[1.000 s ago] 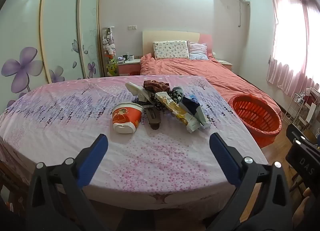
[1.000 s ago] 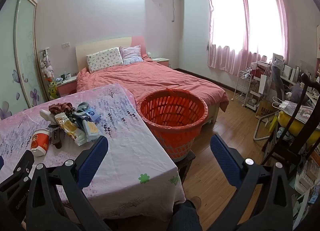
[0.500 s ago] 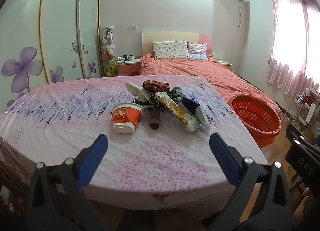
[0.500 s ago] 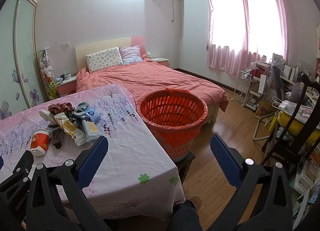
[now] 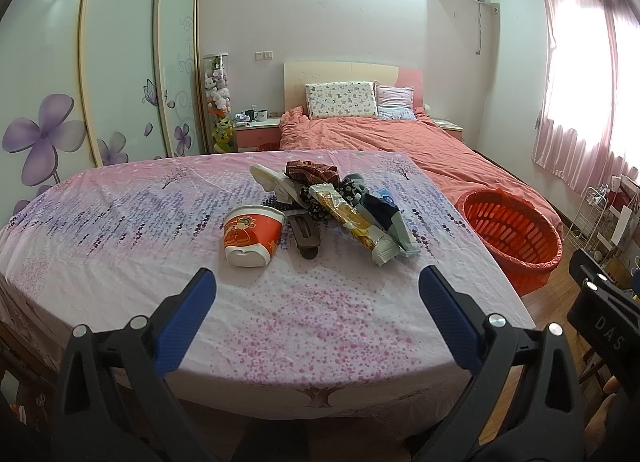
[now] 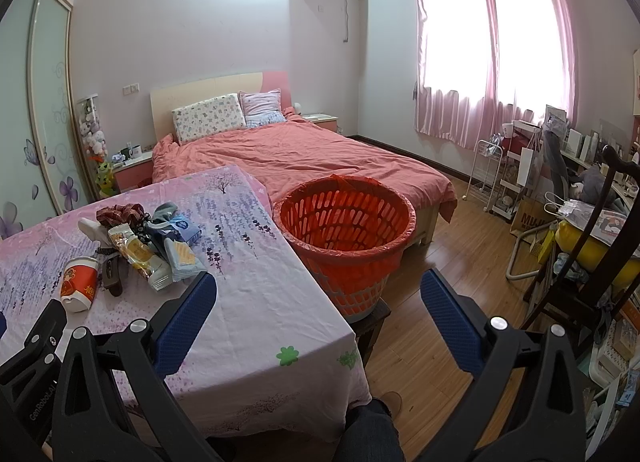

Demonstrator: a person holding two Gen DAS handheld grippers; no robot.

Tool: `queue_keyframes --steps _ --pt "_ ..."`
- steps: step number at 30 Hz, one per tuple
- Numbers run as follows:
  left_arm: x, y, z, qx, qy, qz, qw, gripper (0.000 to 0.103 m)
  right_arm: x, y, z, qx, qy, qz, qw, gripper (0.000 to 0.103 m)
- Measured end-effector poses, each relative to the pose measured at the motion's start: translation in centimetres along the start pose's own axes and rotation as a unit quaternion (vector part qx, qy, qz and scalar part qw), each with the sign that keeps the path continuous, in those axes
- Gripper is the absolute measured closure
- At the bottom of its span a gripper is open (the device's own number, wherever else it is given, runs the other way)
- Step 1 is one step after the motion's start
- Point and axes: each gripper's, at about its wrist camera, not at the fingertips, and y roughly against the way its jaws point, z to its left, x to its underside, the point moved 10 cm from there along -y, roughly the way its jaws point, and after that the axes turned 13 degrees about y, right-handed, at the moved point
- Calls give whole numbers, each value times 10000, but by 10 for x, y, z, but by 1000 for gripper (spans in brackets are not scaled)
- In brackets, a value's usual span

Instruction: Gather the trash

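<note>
**Trash heap waits untouched as both tongs hang wide above the table**

Litter lies bunched at the middle of a table (image 5: 120,230) spread with a pink floral cloth: a red paper cup (image 5: 252,236) tipped on its side, a yellow snack wrapper (image 5: 352,222) and a pale packet (image 6: 182,258) just beside it, with dark patterned fabric and a blue-labelled pouch (image 6: 182,226) heaped behind. An orange basket (image 6: 346,238) lined with a red bag stands off the table's right edge, on what looks like a low stool, though its base is largely hidden. The left gripper (image 5: 316,302) hovers over the near edge of the cloth, jaws spread and holding nothing; the right gripper (image 6: 318,308), equally wide and empty, points toward the basket.

The step in hand appears to be the first pick. The cup sits apart from the heap and nearest the left gripper, so it is the cleaner start: close across its crushable wall gently, near the rim. Wrappers are thin and slick; pinching one at a crimped end should beat scraping at the cloth, which may snag and drag. Fabric in the heap may not be trash and is best left alone.
</note>
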Motion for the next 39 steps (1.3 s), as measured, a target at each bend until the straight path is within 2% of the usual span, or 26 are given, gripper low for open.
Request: queue_keyframes --steps 39 --pt "-1 0 -1 0 8 7 10000 4 2 -1 0 -8 -3 16 10000 2"
